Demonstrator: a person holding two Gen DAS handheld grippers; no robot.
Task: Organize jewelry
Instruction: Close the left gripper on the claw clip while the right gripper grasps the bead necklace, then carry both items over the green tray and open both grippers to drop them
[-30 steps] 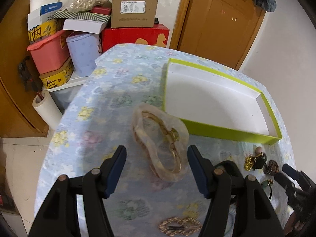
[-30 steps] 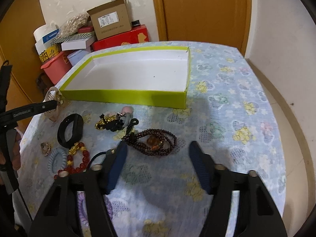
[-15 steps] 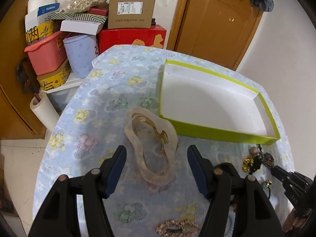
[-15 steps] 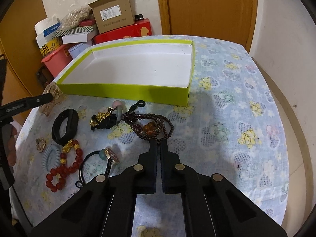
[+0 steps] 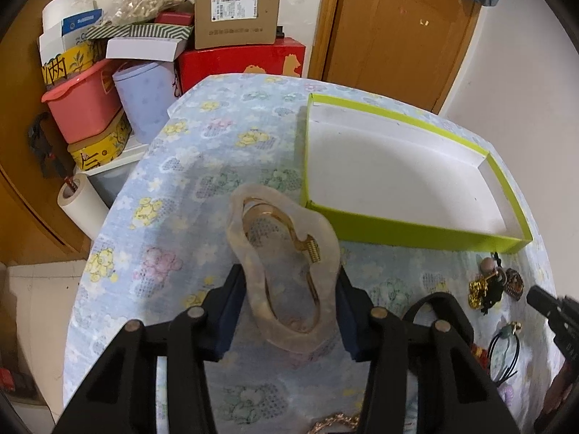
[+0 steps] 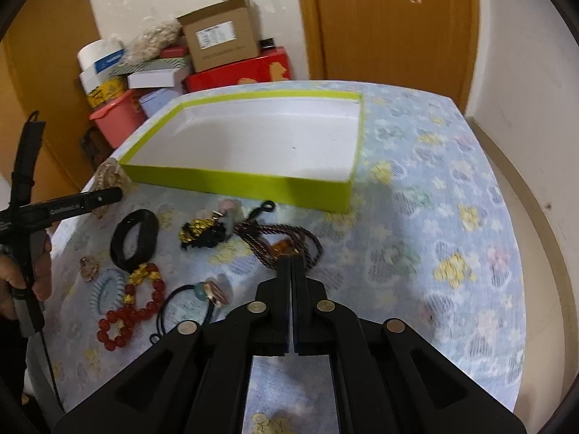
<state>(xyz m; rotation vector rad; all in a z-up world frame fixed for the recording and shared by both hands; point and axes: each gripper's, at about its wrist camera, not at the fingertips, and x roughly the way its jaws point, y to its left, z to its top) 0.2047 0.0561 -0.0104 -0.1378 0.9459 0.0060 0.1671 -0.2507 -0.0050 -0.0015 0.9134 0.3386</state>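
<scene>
Got the left gripper [image 5: 291, 278] closing in on the translucent hair clip [image 5: 327, 233], with the pads right up against both of its sides, so calling that a grab. Gold spring clasp [image 5: 307, 249] visible inside the clip's wavy frame. Clip sitting toward the left edge of the tabletop [image 6: 452, 217], just beside the near left corner of the green box [image 5: 416, 233].

Over on the other side: right gripper [image 6: 291, 262] clamped fully, no gap between the fingers, tips pinching the dark bead necklace [image 6: 311, 238] right next to its amber bead [image 6: 284, 249]. Necklace lying around the middle of the tabletop, just in front of the box's near wall, strands pulled in toward the tips.

Box itself parked toward the far edge, white inside, nothing in it.

Rest of the pile spread along the near left part of the tabletop:
- black bangle [image 6: 134, 238], flat on the floral cloth
- gold and black charm [image 6: 202, 233], between the bangle and the necklace
- red bead bracelet [image 6: 144, 300] with a light blue hair tie [image 6: 105, 289] touching it
- black hair tie [image 6: 213, 293] with a round charm, closest to the right gripper's fingers
- small brooch [image 6: 88, 266] by the left edge

Also catching the person's hand [image 6: 21, 275] on the left gripper's handle at the left edge of the right wrist view.
</scene>
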